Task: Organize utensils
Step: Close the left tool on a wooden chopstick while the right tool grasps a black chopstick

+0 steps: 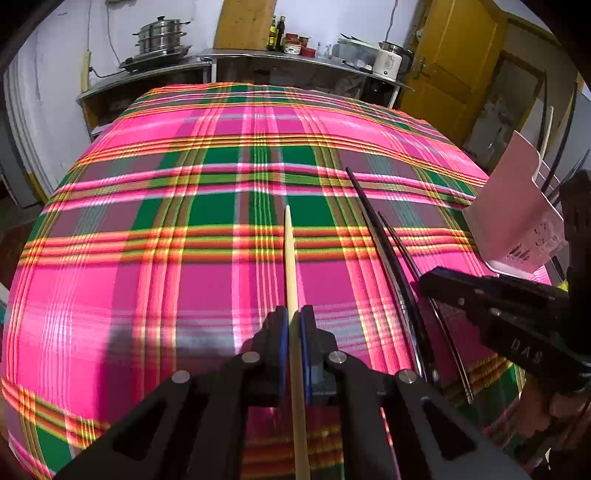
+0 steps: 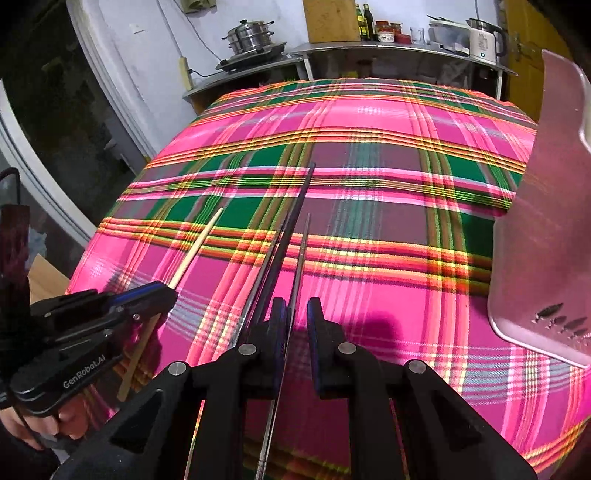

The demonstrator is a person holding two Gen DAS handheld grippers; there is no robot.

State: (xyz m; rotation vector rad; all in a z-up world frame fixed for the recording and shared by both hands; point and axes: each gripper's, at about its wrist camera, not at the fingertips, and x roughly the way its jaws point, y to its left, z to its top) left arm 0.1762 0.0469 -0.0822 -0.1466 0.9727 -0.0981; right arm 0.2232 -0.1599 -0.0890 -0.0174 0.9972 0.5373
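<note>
Left gripper [image 1: 293,325] is clamping 1 pale wooden chopstick [image 1: 291,258]; right gripper [image 2: 296,325], jaws slightly apart, is straddling approx. 3 dark chopsticks [image 2: 295,221] w/ metal ends.

Home kitchen. Evidence: stacked steel steamer pot [image 2: 251,35] on metal counter [image 2: 369,48], oil bottles [image 2: 364,22], elec. kettle [image 2: 482,38], plaid tablecloth [image 2: 369,147], yellow wood door [image 1: 450,62].
</note>
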